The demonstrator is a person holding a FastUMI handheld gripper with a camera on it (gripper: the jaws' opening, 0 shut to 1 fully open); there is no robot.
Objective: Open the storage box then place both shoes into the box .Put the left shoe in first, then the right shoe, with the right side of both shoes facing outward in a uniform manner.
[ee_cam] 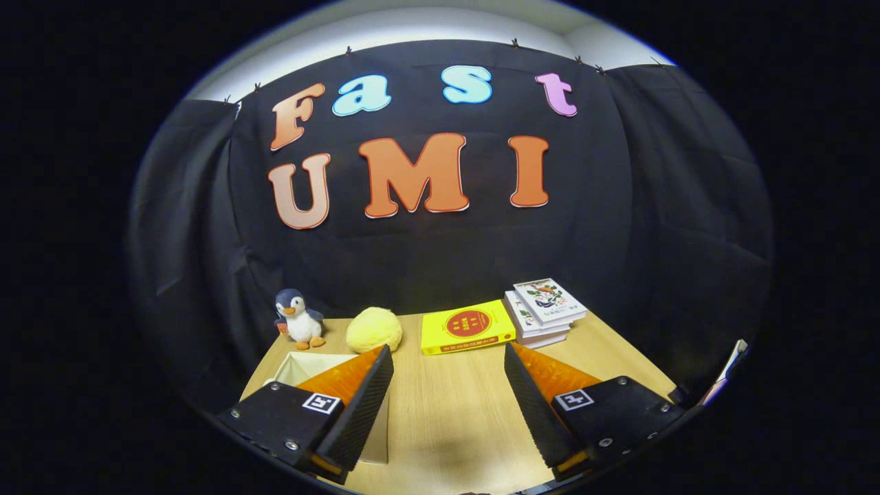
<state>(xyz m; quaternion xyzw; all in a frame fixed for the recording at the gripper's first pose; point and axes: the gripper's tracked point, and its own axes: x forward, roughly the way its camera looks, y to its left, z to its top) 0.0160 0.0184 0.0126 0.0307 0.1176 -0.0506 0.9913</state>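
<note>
Wooden table [450, 405] lies under your gripper [448, 375], fingers spread wide, holding nothing. Pale box [306, 366] sits behind left finger. Lid hard to tell.

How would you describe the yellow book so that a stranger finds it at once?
On the wooden table, look beyond the open tool toward the far edge. The yellow book lies flat between the round yellow plush and the stack of white books. It alone has a red circle on its cover.
</note>
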